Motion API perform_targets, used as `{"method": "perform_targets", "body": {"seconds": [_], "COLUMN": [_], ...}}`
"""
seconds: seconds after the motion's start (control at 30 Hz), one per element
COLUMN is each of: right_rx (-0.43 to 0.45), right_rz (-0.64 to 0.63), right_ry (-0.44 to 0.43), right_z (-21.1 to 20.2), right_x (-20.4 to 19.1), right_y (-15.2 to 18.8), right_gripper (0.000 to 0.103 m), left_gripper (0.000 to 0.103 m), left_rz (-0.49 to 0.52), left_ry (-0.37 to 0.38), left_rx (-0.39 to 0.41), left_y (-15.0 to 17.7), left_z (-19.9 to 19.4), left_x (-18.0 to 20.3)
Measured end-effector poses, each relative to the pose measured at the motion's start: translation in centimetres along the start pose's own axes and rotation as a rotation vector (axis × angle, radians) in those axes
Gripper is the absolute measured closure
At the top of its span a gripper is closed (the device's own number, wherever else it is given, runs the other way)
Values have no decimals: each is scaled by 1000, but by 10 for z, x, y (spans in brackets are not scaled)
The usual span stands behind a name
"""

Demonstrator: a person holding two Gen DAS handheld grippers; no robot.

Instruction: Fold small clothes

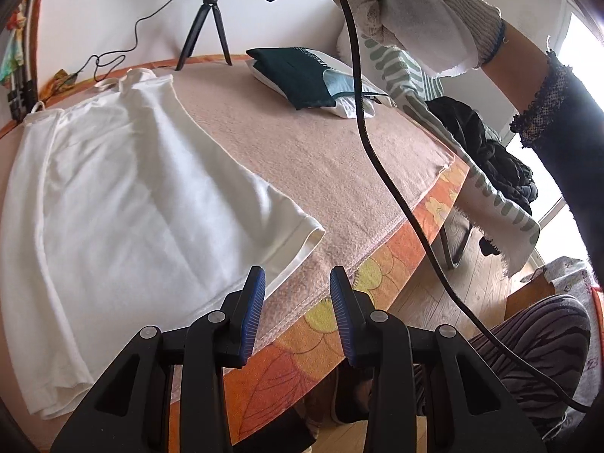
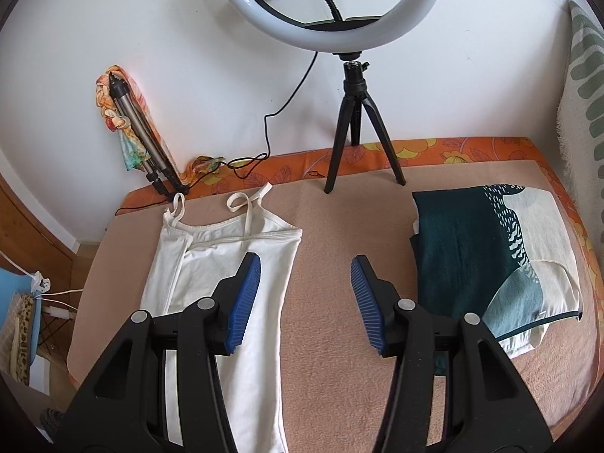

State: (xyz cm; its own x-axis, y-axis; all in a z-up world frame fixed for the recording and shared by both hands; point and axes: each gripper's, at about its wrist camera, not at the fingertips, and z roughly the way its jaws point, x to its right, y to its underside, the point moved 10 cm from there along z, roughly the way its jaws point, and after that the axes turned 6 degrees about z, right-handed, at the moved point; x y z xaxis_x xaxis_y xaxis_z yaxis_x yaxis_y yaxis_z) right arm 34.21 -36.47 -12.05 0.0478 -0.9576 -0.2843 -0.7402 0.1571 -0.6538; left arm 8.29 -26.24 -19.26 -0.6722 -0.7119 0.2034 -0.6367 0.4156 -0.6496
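A white strappy top [image 1: 113, 188] [image 2: 234, 287] lies flat on the pink blanket [image 2: 339, 339], straps toward the wall, one long side folded in. My left gripper [image 1: 298, 275] hovers over the blanket's near edge, just right of the top's hem corner, open with nothing between its blue pads. My right gripper [image 2: 305, 260] hangs above the blanket between the white top and a folded dark green and white garment [image 2: 472, 264] [image 1: 298, 79], open and holding nothing. In the left wrist view a gloved hand [image 1: 415, 11] holds it high at the upper edge.
A ring light [image 2: 328, 3] on a black tripod [image 2: 355, 124] stands at the wall behind the blanket. A folded tripod with a scarf [image 2: 139, 132] leans at the back left. A black cable [image 1: 377, 158] hangs down. Black clothes [image 1: 487, 147] and a green-patterned cloth [image 1: 415, 87] lie right of the table.
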Motion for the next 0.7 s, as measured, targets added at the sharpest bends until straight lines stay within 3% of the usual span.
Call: {"method": "perform_targets", "body": {"seconds": [0.13,0.3,0.47,0.5,0.6,0.7], "right_rx": [-12,-38,-61,-67,-92,-126], "right_rz": [-2,1,-4,-5,5,7], "right_ry": [-8,-34,-68,-77,-116,-138], "right_z": [7,28,59,66,92,120], "right_x": [18,29,28,27,21,14], "right_y": [2,2,0,0,-1,-1], "right_gripper": [50,50,50,50,50,50], "left_gripper": [53,53,53,56,89,97], "left_rz": [49,84,77,70,58,77], "left_ry": [-64,-165,-215,-220,-205,-174], "left_rx": [-17,-26,-27,-26,-9,18], "left_y": [-10,-20,-20,-19,-19,-22], "left_z": [19,36,46,48,51,51], "left_x": [9,7,1,-1,-3,1]}}
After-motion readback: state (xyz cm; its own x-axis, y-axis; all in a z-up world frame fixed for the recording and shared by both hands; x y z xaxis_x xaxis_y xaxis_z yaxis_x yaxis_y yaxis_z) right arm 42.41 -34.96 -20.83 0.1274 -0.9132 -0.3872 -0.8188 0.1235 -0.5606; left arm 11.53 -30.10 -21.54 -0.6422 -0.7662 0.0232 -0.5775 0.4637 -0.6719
